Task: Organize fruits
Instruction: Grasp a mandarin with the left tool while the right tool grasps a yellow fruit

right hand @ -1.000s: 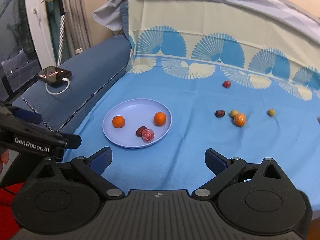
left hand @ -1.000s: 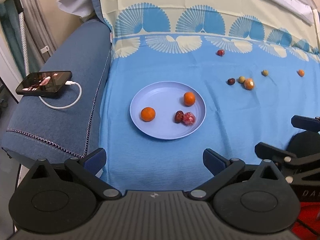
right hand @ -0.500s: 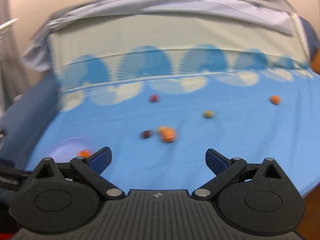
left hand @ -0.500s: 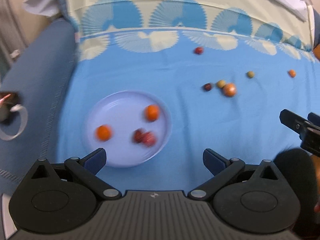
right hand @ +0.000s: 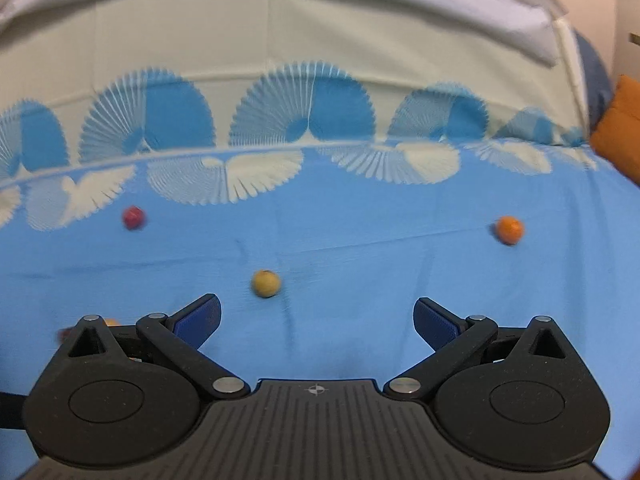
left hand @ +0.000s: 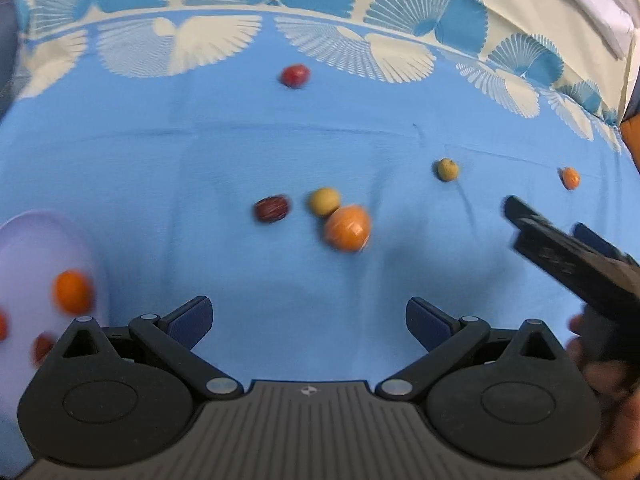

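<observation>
Loose fruits lie on the blue cloth. In the left wrist view an orange (left hand: 347,227) touches a yellow-green fruit (left hand: 324,201), with a dark red date (left hand: 272,209) to their left. A red fruit (left hand: 295,75) lies farther back, a second yellow-green fruit (left hand: 447,169) and a small orange (left hand: 570,178) to the right. The lilac plate (left hand: 28,248) at the left edge holds an orange (left hand: 72,292) and red fruits. My left gripper (left hand: 308,318) is open and empty. My right gripper (right hand: 316,318) is open and empty, with the yellow-green fruit (right hand: 265,283) just beyond its left finger. The right gripper's fingers (left hand: 560,256) show at the right of the left wrist view.
The cloth's cream band with blue fan prints (right hand: 304,120) rises at the back under a grey sheet (right hand: 360,12). An orange cushion (right hand: 620,128) sits at the far right. In the right wrist view a red fruit (right hand: 133,218) lies back left and a small orange (right hand: 509,230) right.
Both grippers have swung right and moved forward over the cloth. The plate has slid to the left edge of the left wrist view and out of the right wrist view. The loose fruits look nearer.
</observation>
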`<state>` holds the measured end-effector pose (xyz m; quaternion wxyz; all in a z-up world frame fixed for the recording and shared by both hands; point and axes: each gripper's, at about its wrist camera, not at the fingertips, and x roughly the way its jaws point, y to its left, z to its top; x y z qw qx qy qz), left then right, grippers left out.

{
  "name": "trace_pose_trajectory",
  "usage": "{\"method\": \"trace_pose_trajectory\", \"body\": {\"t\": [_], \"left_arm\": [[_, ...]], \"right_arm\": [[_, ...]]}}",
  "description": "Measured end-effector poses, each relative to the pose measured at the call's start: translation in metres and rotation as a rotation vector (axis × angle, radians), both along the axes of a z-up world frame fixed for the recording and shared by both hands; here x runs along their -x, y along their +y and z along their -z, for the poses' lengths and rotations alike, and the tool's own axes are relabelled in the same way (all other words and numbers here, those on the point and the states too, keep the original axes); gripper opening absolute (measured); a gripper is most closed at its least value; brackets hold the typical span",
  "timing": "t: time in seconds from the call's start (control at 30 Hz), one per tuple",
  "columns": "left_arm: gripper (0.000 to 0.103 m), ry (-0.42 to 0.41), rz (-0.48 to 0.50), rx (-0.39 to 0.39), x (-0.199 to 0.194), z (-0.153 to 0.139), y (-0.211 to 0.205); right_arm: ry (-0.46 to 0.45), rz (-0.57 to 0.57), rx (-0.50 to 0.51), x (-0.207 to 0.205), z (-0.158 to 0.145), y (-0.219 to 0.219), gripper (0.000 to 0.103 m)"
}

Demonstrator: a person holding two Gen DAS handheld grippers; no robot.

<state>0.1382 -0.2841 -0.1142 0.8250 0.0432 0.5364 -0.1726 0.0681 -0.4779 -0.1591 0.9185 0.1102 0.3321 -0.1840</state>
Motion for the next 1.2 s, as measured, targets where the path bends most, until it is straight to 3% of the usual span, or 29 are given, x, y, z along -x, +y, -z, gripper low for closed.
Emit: {"method": "trace_pose_trajectory", "body": {"t": [0.17,0.37,0.47,0.7,0.73,0.77,0.8,0.83,1.0,1.2], "left_arm": [[0.103,0.004,-0.042,-0.036,-0.041,0.030,-0.035],[0.103,0.064,-0.096,-0.075,-0.076,0.068,-0.051],[0.103,0.046,-0.074,-0.098,-0.078,0.076,-0.054],[0.101,0.038,-0.067,-0.112,-0.078,0.076,-0.053],[0.090,0.036,-0.094,-0.118,-0.077,0.072,-0.051],[0.075,0.037,-0.117,-0.118,-0.077,0.067,-0.050],[0.066,0.047,-0.119,-0.090,-0.076,0.063,-0.048],[0.040,0.062,-0.107,-0.052,-0.076,0.057,-0.046],[0.041,0.071,-0.052,-0.062,-0.056,0.037,-0.041],[0.041,0.072,-0.018,-0.064,-0.017,0.003,0.008]], "right_arm": [[0.037,-0.074,-0.010,-0.053,0.043,-0.025,0.102],[0.064,-0.268,0.052,-0.093,0.071,-0.017,0.102],[0.001,-0.265,0.021,-0.091,0.078,-0.022,0.102],[0.011,-0.261,0.044,-0.092,0.077,-0.018,0.101],[0.011,-0.257,0.047,-0.091,0.075,-0.016,0.089],[-0.001,-0.262,0.035,-0.088,0.072,-0.014,0.057],[0.001,-0.260,0.042,-0.084,0.069,-0.010,0.036],[0.025,-0.260,0.046,-0.083,0.066,-0.007,0.025],[0.070,-0.154,-0.052,-0.068,0.050,-0.011,0.025],[0.001,-0.086,-0.132,-0.005,0.001,0.002,0.025]]}}
